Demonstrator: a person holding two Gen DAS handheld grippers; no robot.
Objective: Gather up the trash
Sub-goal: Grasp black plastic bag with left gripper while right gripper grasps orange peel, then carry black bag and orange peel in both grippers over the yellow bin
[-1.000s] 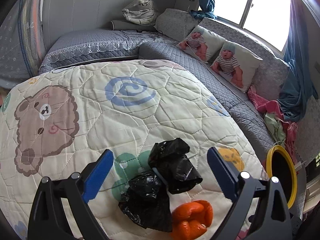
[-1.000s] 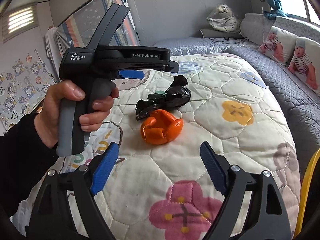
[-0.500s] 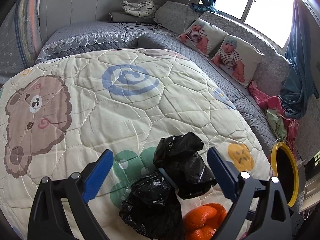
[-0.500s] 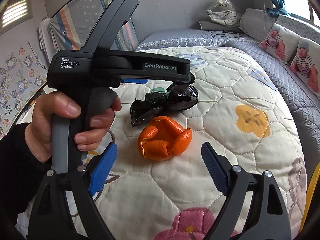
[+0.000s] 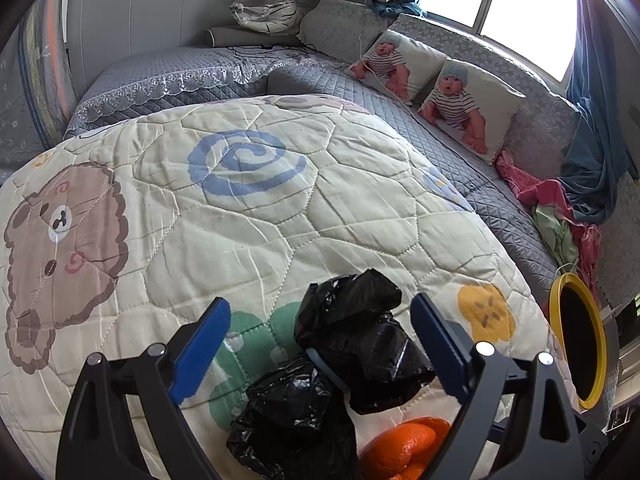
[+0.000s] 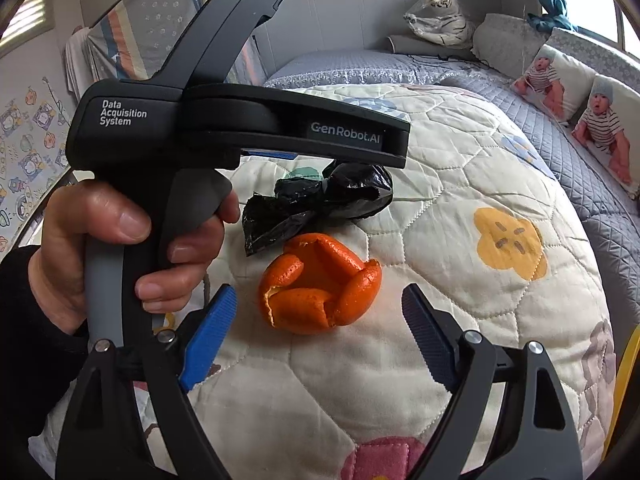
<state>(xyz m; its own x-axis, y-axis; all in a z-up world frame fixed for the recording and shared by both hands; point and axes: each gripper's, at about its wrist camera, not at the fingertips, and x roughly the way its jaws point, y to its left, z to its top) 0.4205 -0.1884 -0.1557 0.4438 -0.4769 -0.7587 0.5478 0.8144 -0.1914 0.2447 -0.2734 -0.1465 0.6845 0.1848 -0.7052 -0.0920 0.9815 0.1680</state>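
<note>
On the bed, close in front of both tools, the trash lies on a cream quilt (image 5: pixel 248 216) with a bear and flowers on it. The left gripper (image 5: pixel 320 334) has its blue tongs wide apart. They have just been closing a little, and a black plastic bag (image 5: pixel 360 340) sits between them, but the tongs do not press on it yet. The right gripper (image 6: pixel 318 322) has its tongs wide apart too, with nothing in them. An orange peel (image 6: pixel 318 284) lies just past their tips. A hand (image 6: pixel 120 248) holds the left tool.

I think the job is only starting. Nothing is picked up yet. The bag and the peel touch each other and both wait on the quilt. Off the right side of the bed stands a bin with a yellow rim (image 5: pixel 578 344), near but not touching the trash. That looks like where the trash should go.

I count one black bag, crumpled in two lumps, one orange peel and one bin. Farther back are two baby pillows (image 5: pixel 436 88) and one toy tiger (image 5: pixel 266 4) in a clear wrap.
</note>
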